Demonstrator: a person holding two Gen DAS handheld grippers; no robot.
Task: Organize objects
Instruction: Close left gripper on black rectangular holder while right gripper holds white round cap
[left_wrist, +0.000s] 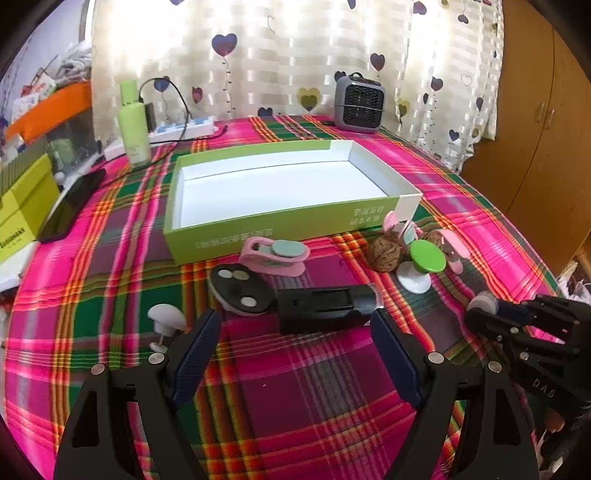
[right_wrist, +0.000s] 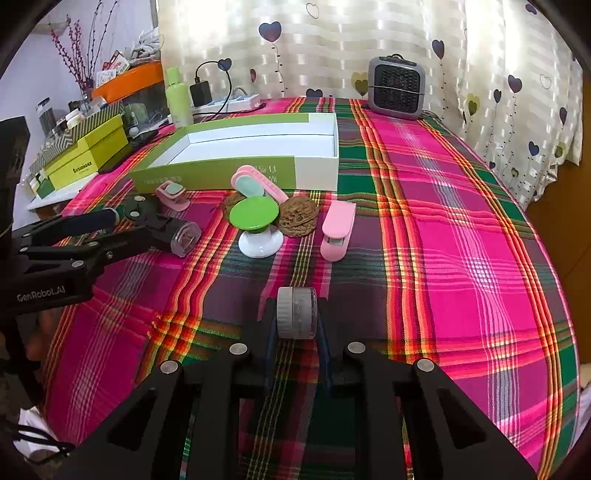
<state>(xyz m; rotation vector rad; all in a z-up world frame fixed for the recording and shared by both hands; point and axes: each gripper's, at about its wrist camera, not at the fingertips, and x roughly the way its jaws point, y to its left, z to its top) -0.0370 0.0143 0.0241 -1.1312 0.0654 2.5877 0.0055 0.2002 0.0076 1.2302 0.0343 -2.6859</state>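
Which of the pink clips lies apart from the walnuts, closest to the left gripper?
The pink clip with the grey-green round pad, beside the black device; the other two cluster around the walnuts.

Woven plaid cloth (right_wrist: 424, 229) under the fingers, kinda matt. Ahead of them: glossy plastic green knob (right_wrist: 254, 213), rough wrinkly walnut (right_wrist: 298, 220), smooth cardboard box (right_wrist: 317, 171).

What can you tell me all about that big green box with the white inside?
The green box is a wide, shallow open tray that looks like cardboard. Its long outer sides are lime green with small printed writing, and one end is white. The inside is plain white and nothing lies in it. It sits flat on the plaid cloth, in the middle of the table, with no lid on. A pink clip lies close against its near wall; whether they touch I cannot tell. Neither gripper touches it.
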